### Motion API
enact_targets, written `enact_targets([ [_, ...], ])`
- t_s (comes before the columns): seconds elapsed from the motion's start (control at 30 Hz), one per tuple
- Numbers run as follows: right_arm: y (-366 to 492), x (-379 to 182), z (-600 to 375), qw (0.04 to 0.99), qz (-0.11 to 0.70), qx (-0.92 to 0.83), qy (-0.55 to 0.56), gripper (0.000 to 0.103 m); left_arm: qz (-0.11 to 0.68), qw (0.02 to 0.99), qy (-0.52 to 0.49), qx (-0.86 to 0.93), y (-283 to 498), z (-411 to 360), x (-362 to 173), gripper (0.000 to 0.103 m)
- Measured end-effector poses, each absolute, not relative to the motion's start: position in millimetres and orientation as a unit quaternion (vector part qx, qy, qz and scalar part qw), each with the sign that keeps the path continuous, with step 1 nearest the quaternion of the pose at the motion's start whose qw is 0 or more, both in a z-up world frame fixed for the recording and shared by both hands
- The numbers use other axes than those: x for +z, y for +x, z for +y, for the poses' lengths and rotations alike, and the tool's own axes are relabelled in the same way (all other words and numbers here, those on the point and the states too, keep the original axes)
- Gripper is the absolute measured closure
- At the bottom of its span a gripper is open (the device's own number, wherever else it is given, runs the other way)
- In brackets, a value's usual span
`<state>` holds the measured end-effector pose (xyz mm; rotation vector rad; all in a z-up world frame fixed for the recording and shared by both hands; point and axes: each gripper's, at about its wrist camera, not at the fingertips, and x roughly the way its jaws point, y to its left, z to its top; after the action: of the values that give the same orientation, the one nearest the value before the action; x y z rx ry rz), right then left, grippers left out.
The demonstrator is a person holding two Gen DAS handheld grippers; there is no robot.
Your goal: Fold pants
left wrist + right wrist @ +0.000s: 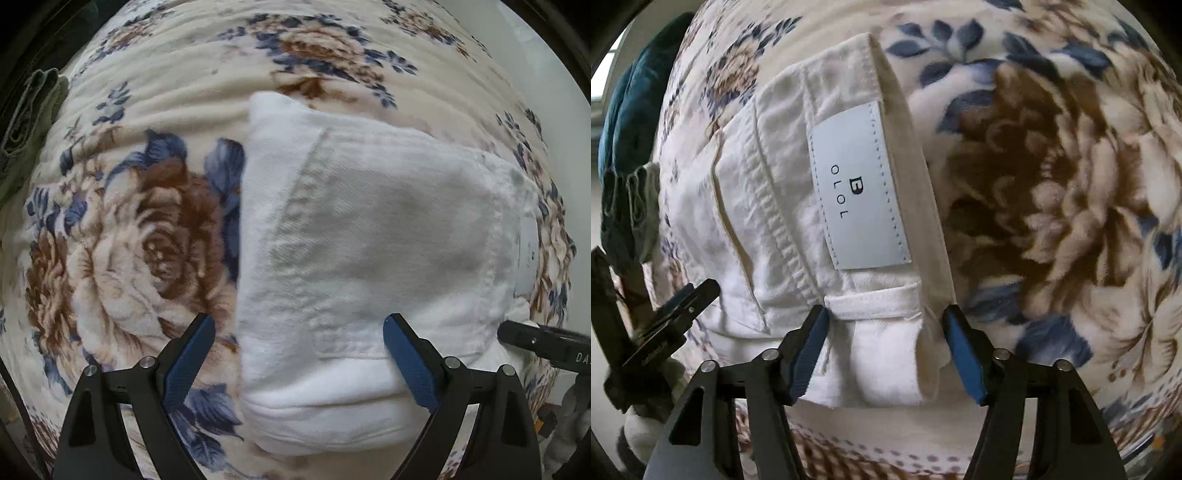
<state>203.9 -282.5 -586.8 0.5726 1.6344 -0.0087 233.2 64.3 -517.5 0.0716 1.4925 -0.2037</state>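
White pants (369, 229) lie folded into a compact stack on a floral blanket (122, 243). In the right wrist view the pants (783, 206) show their waistband, a belt loop and a pale label (857, 184) reading "B OLOL". My left gripper (299, 332) is open, its fingers straddling the near left part of the stack without gripping it. My right gripper (884, 321) is open just above the waistband end near the belt loop. The right gripper also shows at the right edge of the left wrist view (539, 339); the left gripper shows at the left of the right wrist view (676, 306).
The blanket (1052, 184) covers the whole surface. A green garment (33, 110) lies bunched at the far left edge. A dark teal garment (628, 110) and a grey-green one (635, 206) lie at the left in the right wrist view. A pale wall (535, 74) is at right.
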Motion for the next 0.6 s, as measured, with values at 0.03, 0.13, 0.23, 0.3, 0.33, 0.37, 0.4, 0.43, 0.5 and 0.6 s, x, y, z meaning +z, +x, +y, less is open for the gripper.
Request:
enact_targets([
  [0.03,204.0,-586.7,-282.0,0.650,0.720,-0.004,0.243,0.043,0.678,0.728,0.030,-0.093,232.1,62.7,-519.2,0.009],
  [0.13,204.2,-596.5,-277.2,0.654,0.728,-0.006,0.205,0.043,0.688,0.719,-0.002,-0.096,230.1,62.9,-527.2,0.009],
  [0.23,205.8,-610.3,-277.2,0.644,0.734,-0.010,0.214,0.035,0.698,0.709,-0.020,-0.095,235.0,65.1,-540.5,0.009],
  [0.3,209.4,-613.7,-279.4,0.635,0.739,-0.003,0.226,0.030,0.704,0.702,-0.037,-0.099,240.0,68.3,-544.8,0.009],
  [0.33,212.1,-613.1,-280.3,0.632,0.740,0.007,0.231,0.030,0.707,0.697,-0.049,-0.105,243.3,70.6,-545.0,0.009],
  [0.37,213.8,-610.7,-281.8,0.631,0.739,0.019,0.237,0.029,0.709,0.694,-0.059,-0.111,245.8,72.0,-544.5,0.009],
  [0.4,214.9,-607.4,-284.4,0.633,0.734,0.032,0.244,0.027,0.709,0.693,-0.067,-0.115,247.5,72.7,-543.8,0.009],
  [0.43,215.7,-605.7,-288.0,0.637,0.728,0.041,0.252,0.025,0.707,0.691,-0.079,-0.123,249.9,73.8,-544.0,0.009],
  [0.5,217.5,-607.4,-294.9,0.649,0.711,0.057,0.266,0.019,0.710,0.685,-0.096,-0.132,257.6,76.3,-549.3,0.009],
  [0.6,222.7,-637.6,-302.9,0.625,0.704,0.088,0.326,0.013,0.714,0.671,-0.131,-0.150,271.4,78.3,-562.9,0.008],
])
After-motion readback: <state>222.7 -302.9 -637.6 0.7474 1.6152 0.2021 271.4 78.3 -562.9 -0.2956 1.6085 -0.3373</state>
